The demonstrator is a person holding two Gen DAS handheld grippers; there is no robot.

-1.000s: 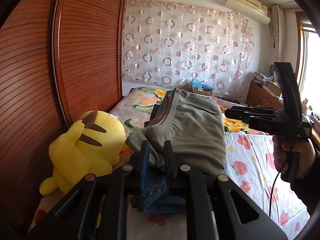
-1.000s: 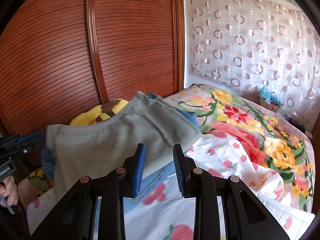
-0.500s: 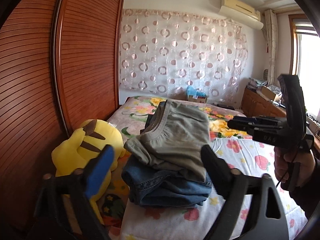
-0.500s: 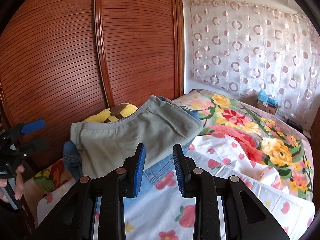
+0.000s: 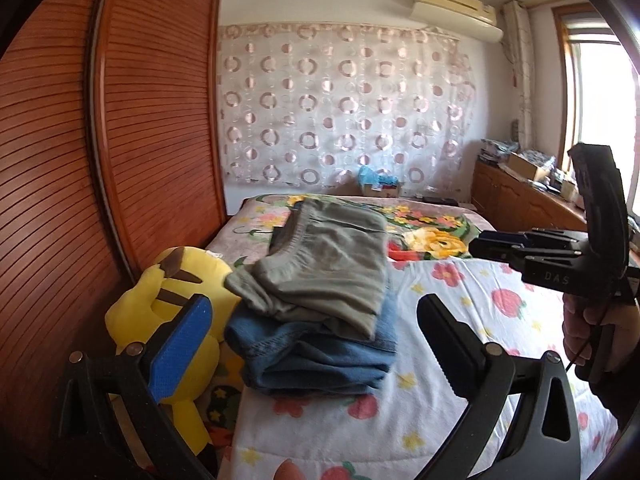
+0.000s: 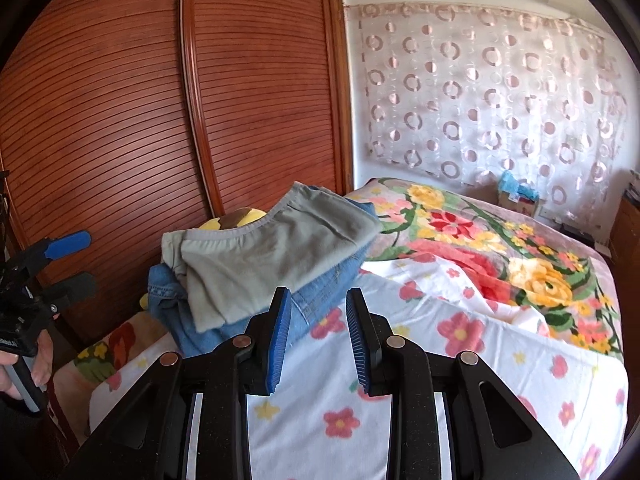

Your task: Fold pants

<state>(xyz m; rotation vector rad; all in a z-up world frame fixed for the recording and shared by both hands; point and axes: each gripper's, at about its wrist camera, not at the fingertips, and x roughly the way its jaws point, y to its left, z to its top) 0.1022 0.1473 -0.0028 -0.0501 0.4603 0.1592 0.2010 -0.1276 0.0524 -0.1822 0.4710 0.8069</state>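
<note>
Grey-green folded cotton pants lie released atop folded blue denim jeans; the left hand-held gripper has just sprung wide, empty, and backed off. The right hand-held gripper stays narrowly parted, empty. Fold looks finished.

I count two folded garments stacked at twelve o'clock from my left gripper: one grey-green pair of pants on one pair of blue jeans. One yellow plush toy sits at nine o'clock of them. One air conditioner hangs at one o'clock.
</note>
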